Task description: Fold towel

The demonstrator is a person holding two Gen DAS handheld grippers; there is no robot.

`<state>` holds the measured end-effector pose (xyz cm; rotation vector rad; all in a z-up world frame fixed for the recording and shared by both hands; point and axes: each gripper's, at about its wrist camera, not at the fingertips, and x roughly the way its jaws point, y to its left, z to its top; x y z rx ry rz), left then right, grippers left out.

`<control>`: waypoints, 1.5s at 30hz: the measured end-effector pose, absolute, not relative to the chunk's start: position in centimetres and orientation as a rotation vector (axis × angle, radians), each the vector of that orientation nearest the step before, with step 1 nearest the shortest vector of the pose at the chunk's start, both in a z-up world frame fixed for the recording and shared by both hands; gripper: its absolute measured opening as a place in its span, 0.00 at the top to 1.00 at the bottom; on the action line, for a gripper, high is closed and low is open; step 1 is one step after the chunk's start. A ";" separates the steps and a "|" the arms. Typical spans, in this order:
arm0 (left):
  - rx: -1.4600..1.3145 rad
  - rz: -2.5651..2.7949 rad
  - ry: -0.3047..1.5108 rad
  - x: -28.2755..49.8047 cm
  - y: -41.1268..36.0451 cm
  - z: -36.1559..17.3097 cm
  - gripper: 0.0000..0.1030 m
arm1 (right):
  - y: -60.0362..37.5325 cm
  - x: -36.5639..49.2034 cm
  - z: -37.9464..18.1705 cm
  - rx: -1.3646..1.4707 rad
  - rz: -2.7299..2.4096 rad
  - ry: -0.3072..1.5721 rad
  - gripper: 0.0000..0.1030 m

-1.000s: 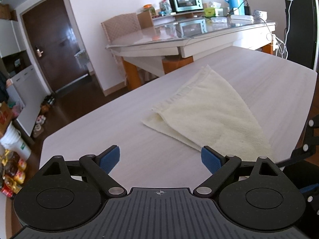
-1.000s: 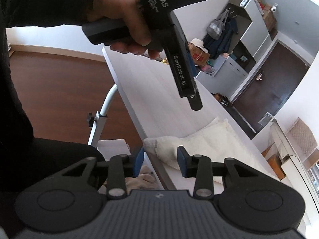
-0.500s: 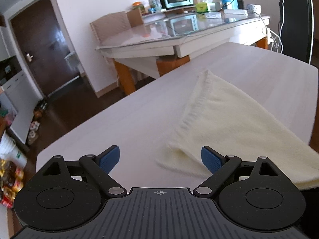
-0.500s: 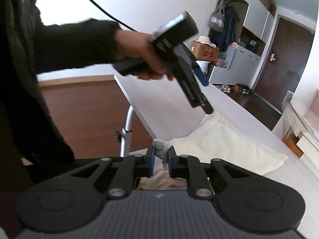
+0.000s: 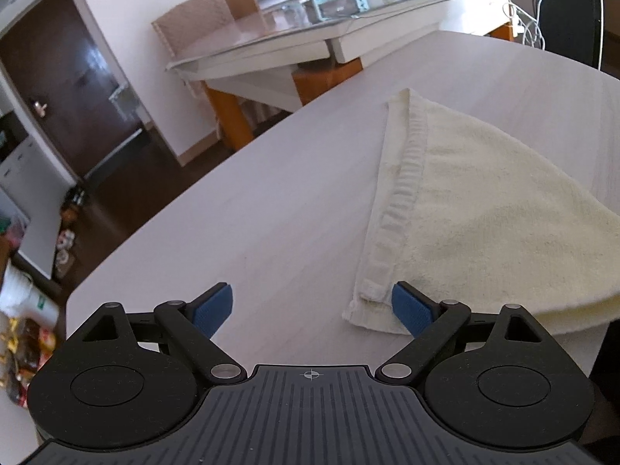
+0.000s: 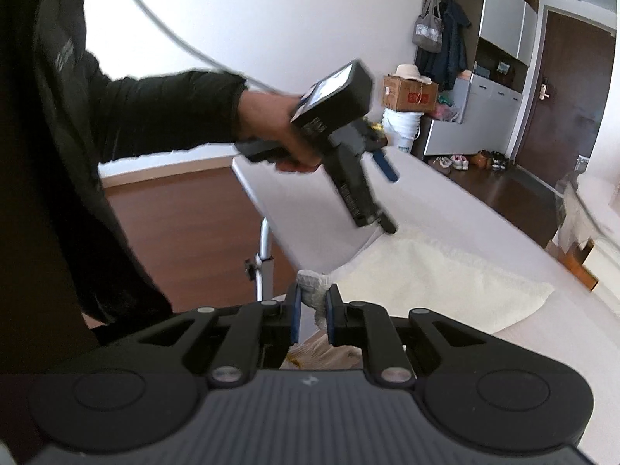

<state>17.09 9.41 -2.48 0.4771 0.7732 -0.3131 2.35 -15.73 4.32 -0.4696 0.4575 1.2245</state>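
Observation:
A cream towel (image 5: 476, 209) lies folded on the pale wooden table (image 5: 294, 193), its hemmed edge running toward me. My left gripper (image 5: 312, 310) hovers open just above the table, its right pad beside the towel's near corner, nothing between the pads. In the right wrist view the towel (image 6: 438, 283) stretches across the table, and my right gripper (image 6: 312, 304) is shut on a bunched corner of it at the table's edge, lifted a little. A hand (image 6: 271, 124) holds the left gripper (image 6: 387, 201) above the towel's far end.
A glass-topped side table (image 5: 310, 35) with a toaster oven and clutter stands beyond the work table. A dark door (image 5: 62, 89) and floor items sit at left. The person's dark sleeve (image 6: 147, 116) fills the left of the right wrist view. A metal table leg (image 6: 264, 263) shows below the edge.
My right gripper closed on the towel's corner and lifted it. My left gripper moved closer to the towel, its right pad now by the near corner.

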 end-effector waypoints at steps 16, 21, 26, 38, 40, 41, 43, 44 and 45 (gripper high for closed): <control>0.384 -0.162 0.658 16.4 13.2 1.9 0.08 | -16.8 17.7 8.2 -0.298 1.273 0.518 0.87; 0.421 -0.179 0.689 16.0 12.1 0.5 0.08 | -17.5 25.1 6.1 -0.092 1.176 0.625 0.87; 0.420 -0.217 0.699 16.3 10.9 -0.6 0.08 | -18.2 29.4 3.2 0.042 1.076 0.726 0.87; 0.429 -0.256 0.669 17.3 9.0 -1.0 0.08 | -18.7 34.0 -2.9 0.138 0.884 0.859 0.76; 0.431 -0.249 0.679 17.6 8.8 -1.5 0.08 | -19.2 34.2 -2.9 0.156 0.852 0.833 0.64; 0.430 -0.247 0.683 17.8 8.8 -1.7 0.08 | -19.5 34.2 -2.9 0.167 0.835 0.816 0.64; 0.433 -0.238 0.694 18.0 8.7 -2.2 0.08 | -20.0 33.5 -2.3 0.164 0.809 0.767 0.64; 0.436 -0.234 0.696 18.0 8.7 -2.3 0.08 | -20.1 32.9 -1.8 0.152 0.802 0.738 0.65; 0.440 -0.226 0.697 18.1 8.7 -2.5 0.08 | -20.2 32.1 -1.4 0.135 0.802 0.706 0.66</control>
